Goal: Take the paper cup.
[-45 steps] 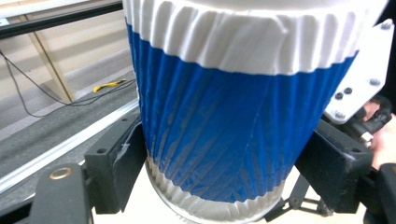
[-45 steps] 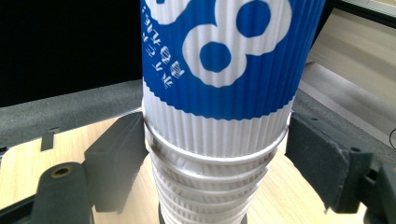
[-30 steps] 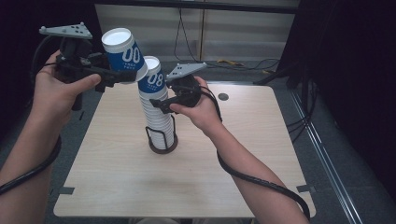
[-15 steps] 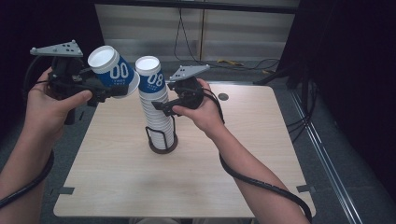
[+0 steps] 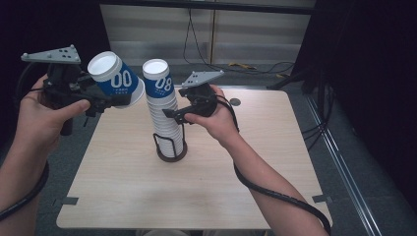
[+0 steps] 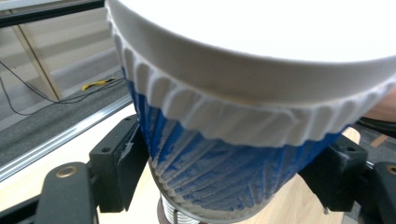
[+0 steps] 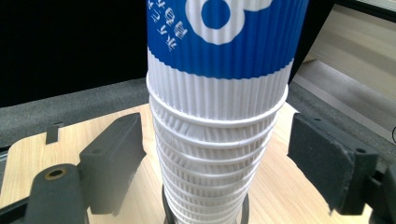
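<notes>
Left of the stack [image 5: 164, 110], farther than before, cup [image 5: 114, 78] clamped in left tongs [image 5: 105, 101]; right tongs [image 5: 172, 115] apart.

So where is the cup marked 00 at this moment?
In the high view, the cup marked 00 is at the left, tilted in the left gripper, beside the top of the cup stack.

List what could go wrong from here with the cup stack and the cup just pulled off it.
1. The cup stack leans in its wire holder; the right gripper has its jaws either side without pressing, so a knock could tip it.
2. The left gripper clamps the single cup hard; the paper wall may crush.
</notes>
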Tool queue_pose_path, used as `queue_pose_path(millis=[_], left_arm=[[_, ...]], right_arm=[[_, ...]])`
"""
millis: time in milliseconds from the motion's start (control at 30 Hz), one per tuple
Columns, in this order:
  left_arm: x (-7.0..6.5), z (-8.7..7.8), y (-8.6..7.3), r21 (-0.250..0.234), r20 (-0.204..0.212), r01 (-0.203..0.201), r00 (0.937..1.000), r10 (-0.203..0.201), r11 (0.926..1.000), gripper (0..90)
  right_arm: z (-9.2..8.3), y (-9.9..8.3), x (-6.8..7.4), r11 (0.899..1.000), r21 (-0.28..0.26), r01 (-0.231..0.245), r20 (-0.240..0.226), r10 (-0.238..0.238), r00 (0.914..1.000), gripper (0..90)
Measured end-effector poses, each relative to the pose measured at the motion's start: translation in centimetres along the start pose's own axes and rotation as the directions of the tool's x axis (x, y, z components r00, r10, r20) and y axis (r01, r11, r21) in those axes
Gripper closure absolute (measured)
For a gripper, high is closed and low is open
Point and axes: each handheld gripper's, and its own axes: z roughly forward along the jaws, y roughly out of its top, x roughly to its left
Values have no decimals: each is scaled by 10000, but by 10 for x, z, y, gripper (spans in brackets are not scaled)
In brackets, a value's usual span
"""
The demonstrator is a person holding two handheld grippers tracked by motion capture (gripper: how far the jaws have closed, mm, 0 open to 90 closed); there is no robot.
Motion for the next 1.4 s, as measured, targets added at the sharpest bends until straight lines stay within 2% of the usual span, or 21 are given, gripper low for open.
queue_pose_path(millis=[100, 200, 333, 567, 767, 933, 1100, 1400], left_arm=[[-2, -2, -4, 49, 65, -61, 10000, 60, 10000, 229], [-1, -4, -10, -21, 152, 56, 9999, -55, 10000, 231], [-1, -3, -17, 191, 110, 43, 9999, -45, 9998, 232], [-1, 7, -33, 447, 211, 100, 9997, -110, 9989, 232], [-4, 16, -42, 642, 374, 132, 9992, -156, 9978, 232], [-4, 22, -51, 913, 343, 79, 9994, -111, 9958, 232], [-3, 28, -61, 860, 532, 271, 9981, -317, 9959, 232], [-6, 41, -74, 1073, 701, 251, 9970, -328, 9939, 232]], right_arm=[[-2, -2, -1, 10000, 44, -35, -13, 35, 10000, 173], [-2, -5, -3, 9999, 94, -56, -14, 56, 10000, 173], [-2, -11, -3, 9997, 246, 59, -28, -58, 10000, 169], [-4, -20, -6, 9991, 421, -33, -63, 36, 10000, 165], [-6, -26, -7, 9980, 627, 89, -106, -82, 9999, 162], [-6, -31, -8, 9975, 698, 51, -227, -35, 9997, 159], [-7, -37, -9, 9966, 824, 37, -322, -10, 9995, 151], [-12, -47, -11, 9956, 934, -46, -429, 86, 9990, 143]])
